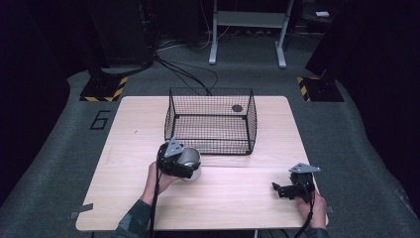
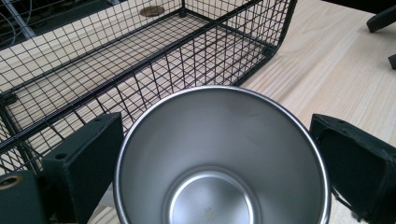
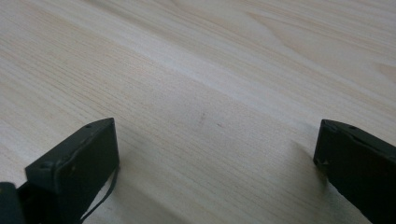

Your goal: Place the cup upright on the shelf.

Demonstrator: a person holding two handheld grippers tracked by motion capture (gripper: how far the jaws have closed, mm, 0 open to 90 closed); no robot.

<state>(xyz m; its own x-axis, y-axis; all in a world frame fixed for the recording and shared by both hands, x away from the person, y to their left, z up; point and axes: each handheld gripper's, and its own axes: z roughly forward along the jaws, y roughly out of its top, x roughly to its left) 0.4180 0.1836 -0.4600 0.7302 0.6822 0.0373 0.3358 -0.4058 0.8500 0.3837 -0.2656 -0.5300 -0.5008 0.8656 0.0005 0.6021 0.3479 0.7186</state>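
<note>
Just in front of the wire basket [image 1: 210, 119], I'm straddling the steel cup [image 2: 222, 158] with my left tongs [image 1: 179, 161], jaws hugging its sides, gripping it upright so it should lift cleanly over the mesh wall. Off to the right, my right tongs [image 1: 282, 189] are idling wide open and empty over the bare bench [image 3: 210, 70], keeping clear.

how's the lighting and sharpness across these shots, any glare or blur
High view: the table is brightly lit, the surroundings fall into near black, and the detail is soft. Left gripper view: the steel cup shows soft sheen without harsh glare, and the wire basket is sharp. Right gripper view: the wood grain is clear and the right tongs cast faint shadows.
</note>
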